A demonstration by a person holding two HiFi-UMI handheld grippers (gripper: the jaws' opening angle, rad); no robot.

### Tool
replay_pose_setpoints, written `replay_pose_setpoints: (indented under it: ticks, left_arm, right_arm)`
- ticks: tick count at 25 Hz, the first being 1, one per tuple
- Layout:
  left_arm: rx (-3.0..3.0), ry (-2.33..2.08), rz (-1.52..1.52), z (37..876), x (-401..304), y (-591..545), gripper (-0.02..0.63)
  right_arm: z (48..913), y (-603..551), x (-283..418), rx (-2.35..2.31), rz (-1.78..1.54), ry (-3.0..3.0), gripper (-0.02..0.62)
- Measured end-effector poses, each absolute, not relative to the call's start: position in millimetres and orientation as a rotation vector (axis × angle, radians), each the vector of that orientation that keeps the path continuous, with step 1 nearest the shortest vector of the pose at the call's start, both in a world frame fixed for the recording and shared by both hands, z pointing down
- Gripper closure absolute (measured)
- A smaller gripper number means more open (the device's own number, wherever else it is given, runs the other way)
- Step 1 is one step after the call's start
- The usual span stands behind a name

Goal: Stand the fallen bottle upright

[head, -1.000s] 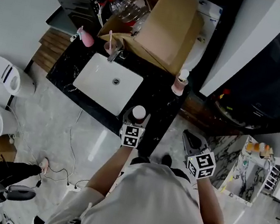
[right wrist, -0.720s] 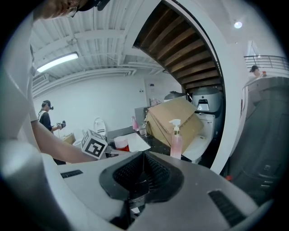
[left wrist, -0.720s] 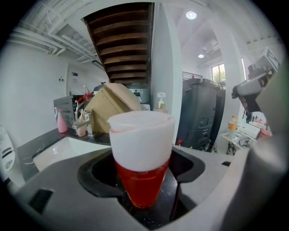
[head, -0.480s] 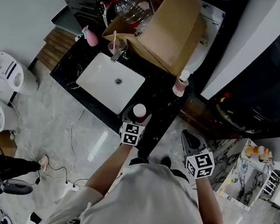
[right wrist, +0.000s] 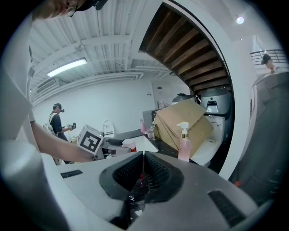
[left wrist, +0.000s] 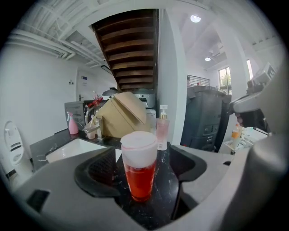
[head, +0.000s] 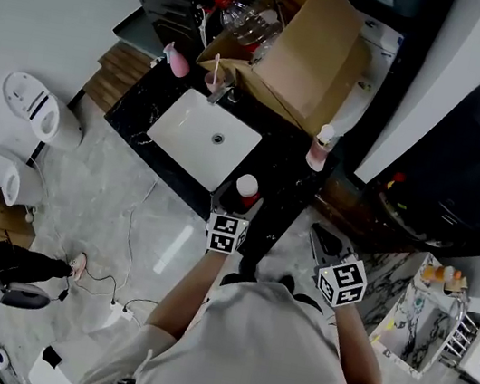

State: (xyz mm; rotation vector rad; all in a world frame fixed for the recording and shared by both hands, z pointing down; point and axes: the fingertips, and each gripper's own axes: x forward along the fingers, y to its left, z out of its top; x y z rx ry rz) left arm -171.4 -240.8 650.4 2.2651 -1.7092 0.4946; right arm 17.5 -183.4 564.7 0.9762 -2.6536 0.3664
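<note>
Left tongs, just opened wide, flank the upright bottle, untouching.

Light: bright, cast by ceiling lamps
Glare: thrown on floor
Edges: bent, blackened in gripper views

One red bottle, one pink pump bottle, one pink spray bottle, one cardboard box, one white sink, my two hand-held grippers, left hand-held gripper, right hand-held gripper.
</note>
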Motion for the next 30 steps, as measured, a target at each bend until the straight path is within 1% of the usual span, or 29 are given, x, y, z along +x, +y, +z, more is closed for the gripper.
replay_pose_setpoints:
  ticks: [6, 14, 23, 28, 30]
  left_arm:
    - [2.219, -1.766, 0.475, 640.3, -172.9, -218.2, 0.241]
    - [2.187, -1.797, 0.399, 608.2, -156.5, -184.9, 0.244]
    - [2.078, -1.857, 0.379, 604.6, -149.5, -142.9, 0.299]
    - [2.042, -1.905, 0.372, 596.0, -152.7, -120.2, 0.318]
    - [2.039, -1.921, 0.363, 589.6, -155.6, -113.6, 0.336]
  right_arm:
    - [561.2, -181.0, 22.7, 0.943, 0.366, -2.678, 0.561]
    - [550.6, -175.5, 32.6, 0.876, 0.327, -2.712, 0.561]
    - [546.5, -166.1, 37.6, 0.752, 0.295, -2.761, 0.561]
    - [547.0, -162.2, 35.4, 0.72, 0.299, -2.782, 0.561]
    - [545.6, -161.0, 31.3, 0.711, 0.299, -2.79, 0.561]
